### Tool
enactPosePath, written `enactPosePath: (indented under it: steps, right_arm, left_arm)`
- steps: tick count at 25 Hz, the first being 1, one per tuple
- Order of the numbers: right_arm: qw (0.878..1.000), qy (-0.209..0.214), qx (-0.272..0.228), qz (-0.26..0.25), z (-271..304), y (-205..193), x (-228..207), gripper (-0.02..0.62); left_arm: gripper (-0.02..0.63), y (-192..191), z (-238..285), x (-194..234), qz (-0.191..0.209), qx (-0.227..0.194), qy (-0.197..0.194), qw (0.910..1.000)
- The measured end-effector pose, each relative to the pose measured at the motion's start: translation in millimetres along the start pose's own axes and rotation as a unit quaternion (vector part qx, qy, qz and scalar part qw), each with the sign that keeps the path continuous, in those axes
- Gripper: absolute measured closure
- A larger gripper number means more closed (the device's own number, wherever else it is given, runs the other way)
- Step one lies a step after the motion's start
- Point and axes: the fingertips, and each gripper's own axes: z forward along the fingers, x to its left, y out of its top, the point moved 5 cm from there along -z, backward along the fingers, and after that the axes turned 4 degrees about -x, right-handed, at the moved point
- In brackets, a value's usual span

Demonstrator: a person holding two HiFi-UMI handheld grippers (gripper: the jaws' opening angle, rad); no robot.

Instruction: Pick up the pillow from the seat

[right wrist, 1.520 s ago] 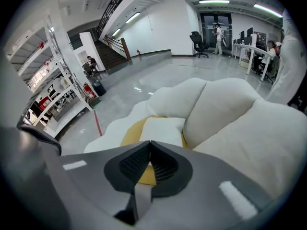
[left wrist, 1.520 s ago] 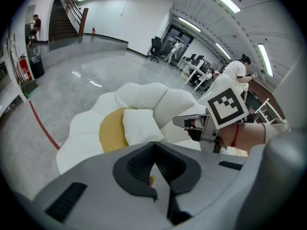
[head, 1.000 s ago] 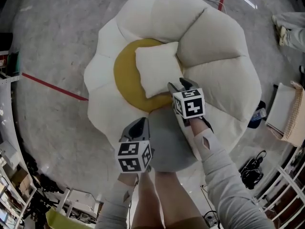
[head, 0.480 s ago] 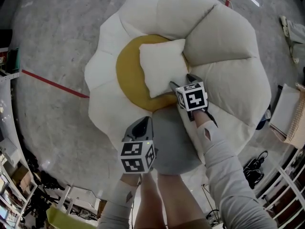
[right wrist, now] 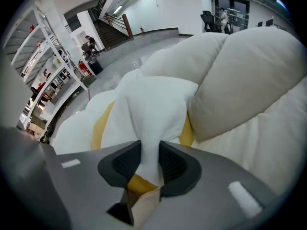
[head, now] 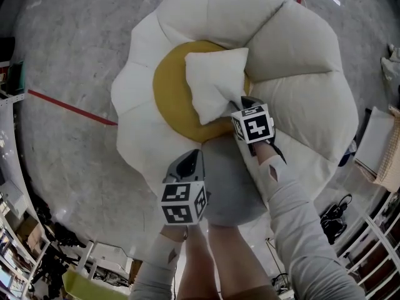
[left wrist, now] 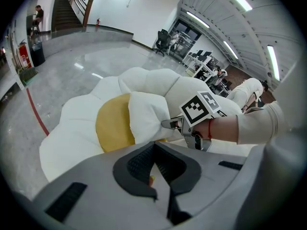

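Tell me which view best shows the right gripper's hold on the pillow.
Right gripper view: the right gripper has just closed its jaws on the pillow corner. Head view shows the whole pillow, jaws mostly hidden. Left gripper view shows it side-on, small.

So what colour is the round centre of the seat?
The seat centre is mustard yellow, clearest in the head view.

Left gripper (left wrist: 155, 168) closed, right gripper (left wrist: 169, 124) pinching pillow (left wrist: 145, 115)
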Motion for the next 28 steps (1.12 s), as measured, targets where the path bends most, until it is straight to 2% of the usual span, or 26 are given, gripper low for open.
enactPosePath:
  steps: [6,28]
  right_arm:
    - [1.000,0.013,-0.024,0.012,-18,2,18,0.530]
    - [0.995,-0.002,-0.091,0.051,-122,-19,91,0.532]
  left_arm:
    - [0.601,-1,-11,0,0.008,-0.007,0.000,0.9999]
    - [0.601,-35,-87,-7,0.043,-0.016,-0.009,0.9989]
